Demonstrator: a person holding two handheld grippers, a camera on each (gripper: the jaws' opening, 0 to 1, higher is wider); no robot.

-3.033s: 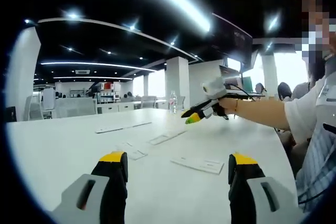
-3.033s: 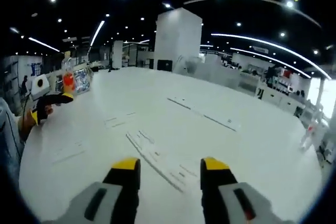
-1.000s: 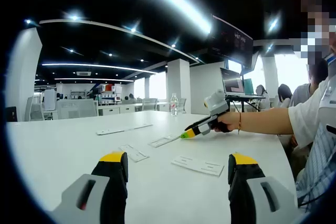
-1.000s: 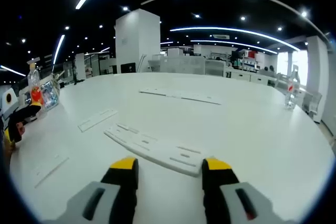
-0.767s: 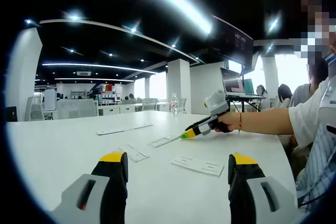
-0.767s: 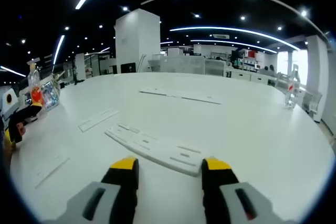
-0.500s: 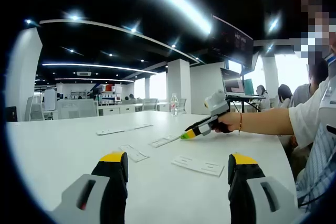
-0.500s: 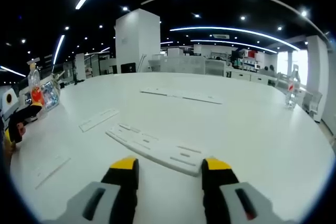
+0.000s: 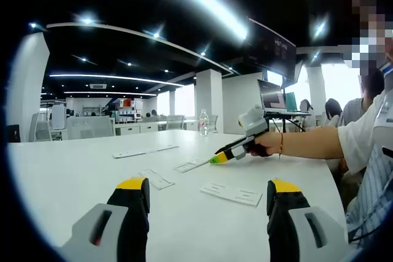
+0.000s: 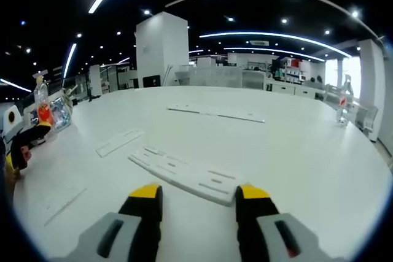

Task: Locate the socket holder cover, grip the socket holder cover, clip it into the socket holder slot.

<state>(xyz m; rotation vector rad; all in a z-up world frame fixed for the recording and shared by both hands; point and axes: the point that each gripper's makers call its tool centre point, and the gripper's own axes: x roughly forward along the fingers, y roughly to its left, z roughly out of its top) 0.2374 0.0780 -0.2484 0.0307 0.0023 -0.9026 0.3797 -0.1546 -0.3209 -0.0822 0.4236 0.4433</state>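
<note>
On the white table [image 10: 307,151] a long white slotted strip [image 10: 184,174] lies flat just beyond my right gripper [image 10: 198,196], which is open and low over the table with nothing between its jaws. In the left gripper view that right gripper [image 9: 216,159] comes in from the right, its yellow tip by a short white strip [image 9: 192,164]. My left gripper [image 9: 207,191] is open and holds nothing. A flat white cover piece [image 9: 231,193] lies just ahead of it, and a smaller piece [image 9: 156,179] lies to its left.
More white strips lie further off [image 10: 215,113], [image 10: 118,142], [image 9: 144,150]. A water bottle [image 9: 203,121] and a laptop [image 9: 273,99] stand at the far edge. The person's forearm [image 9: 307,142] reaches in from the right. My left gripper [image 10: 27,139] and an orange-labelled bottle [image 10: 42,108] sit at the left.
Over three seconds the right gripper came down from above the table to just over it, facing the long slotted strip; since a second ago it only crept slightly. The left gripper stayed still.
</note>
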